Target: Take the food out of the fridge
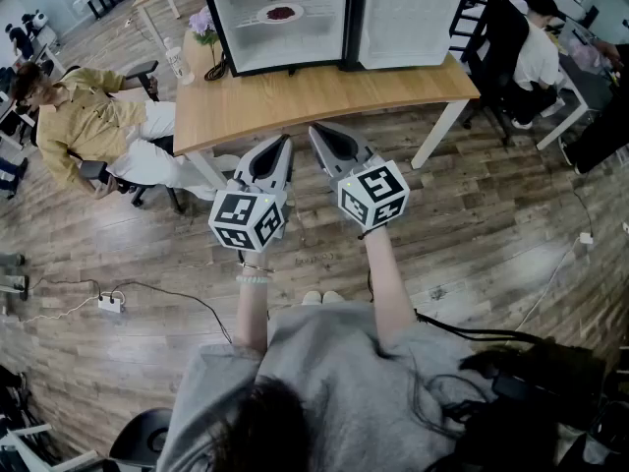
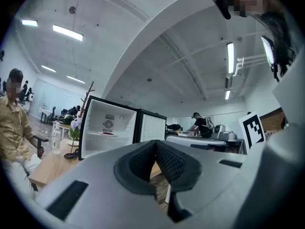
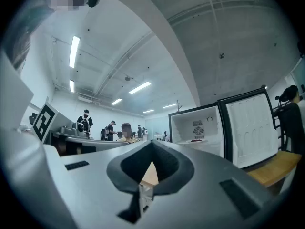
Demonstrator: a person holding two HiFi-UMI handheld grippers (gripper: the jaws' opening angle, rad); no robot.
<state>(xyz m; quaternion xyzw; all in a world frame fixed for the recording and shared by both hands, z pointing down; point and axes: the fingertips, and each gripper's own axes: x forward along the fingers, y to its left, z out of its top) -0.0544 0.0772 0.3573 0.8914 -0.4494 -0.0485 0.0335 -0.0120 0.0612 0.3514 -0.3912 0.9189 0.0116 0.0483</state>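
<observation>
Standing a little back from a wooden table (image 1: 324,96), a person holds a gripper in each hand, both pointed roughly level toward a small fridge (image 1: 324,42). The fridge sits on the tabletop with its door (image 1: 408,18) swung open to the right. The left gripper (image 1: 284,144) and right gripper (image 1: 316,132) hover side by side above the floor, short of the table edge and well apart from the fridge. Each claw is pressed together at the tips, with nothing between them. Inside the fridge, on a shelf, rests a white plate (image 1: 262,15) carrying dark red food (image 1: 282,13), possibly berries, though it is too small to identify. The task appears to be at its very start: the approach, with nothing grasped yet. The next move likely calls for stepping closer, spreading one claw wide and reaching level into the open compartment. It would then pinch the plate's rim and draw it out without tipping it
</observation>
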